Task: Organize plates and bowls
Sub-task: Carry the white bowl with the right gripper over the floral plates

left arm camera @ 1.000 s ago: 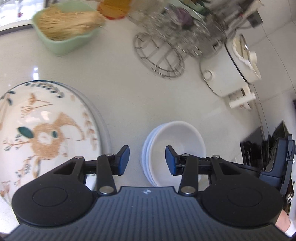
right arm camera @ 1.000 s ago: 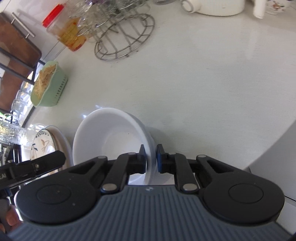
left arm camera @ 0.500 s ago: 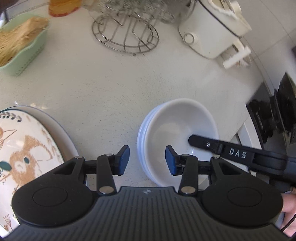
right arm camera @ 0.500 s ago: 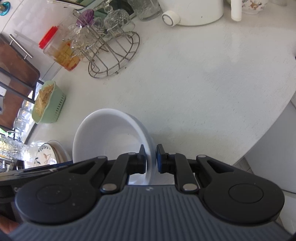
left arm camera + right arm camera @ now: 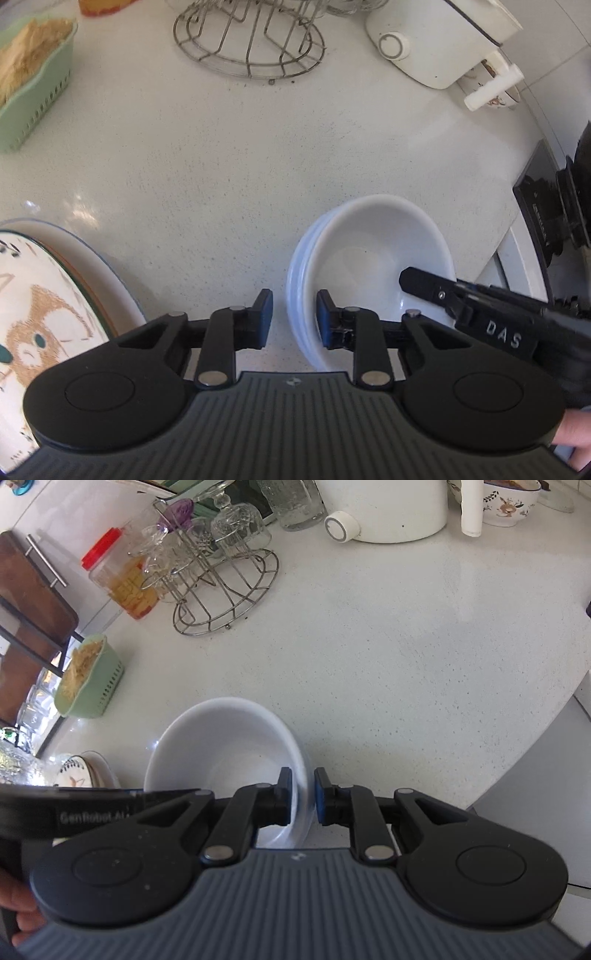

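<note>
A stack of white bowls sits on the white counter near its front edge. My left gripper straddles the stack's left rim, jaws a little apart, one finger inside and one outside. My right gripper is shut on the right rim of the white bowls. It shows as a black finger marked DAS in the left wrist view. A stack of patterned plates lies at the left, also seen small in the right wrist view.
A wire glass rack, a red-lidded jar, a green basket of noodles, a white cooker and a patterned bowl stand along the back. The counter edge curves at the right.
The left gripper has moved right, onto the bowls' left rim, and its jaws have narrowed. The right gripper stays shut on the right rim; the view has tilted up.
</note>
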